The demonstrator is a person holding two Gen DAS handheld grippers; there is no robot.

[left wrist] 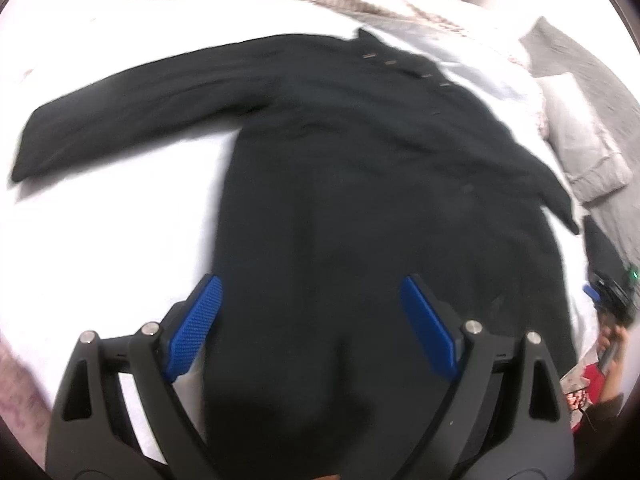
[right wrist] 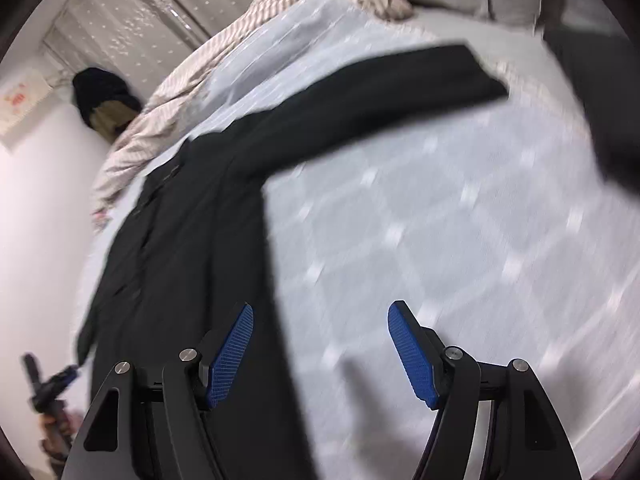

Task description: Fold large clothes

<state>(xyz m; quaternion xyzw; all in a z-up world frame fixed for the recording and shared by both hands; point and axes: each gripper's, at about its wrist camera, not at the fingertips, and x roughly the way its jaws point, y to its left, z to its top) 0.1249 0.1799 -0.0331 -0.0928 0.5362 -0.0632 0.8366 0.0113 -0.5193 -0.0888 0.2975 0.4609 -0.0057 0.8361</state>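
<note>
A black coat (left wrist: 360, 184) lies spread flat on the bed (right wrist: 460, 220), its sleeves stretched out toward the bed's sides and its collar toward the striped blanket (right wrist: 168, 112) at the far edge. The left gripper (left wrist: 312, 320) hangs above the coat's lower part, jaws wide apart, holding nothing. The right gripper (right wrist: 320, 344) hangs over the coat's edge and bare sheet, jaws apart, empty.

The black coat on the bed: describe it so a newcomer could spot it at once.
Start at the pale bed sheet, bordered by a striped quilt. Spread flat across it lies the black coat, one long sleeve stretched out sideways. It is the only large dark garment laid out there, with small metal fasteners near its collar.
</note>
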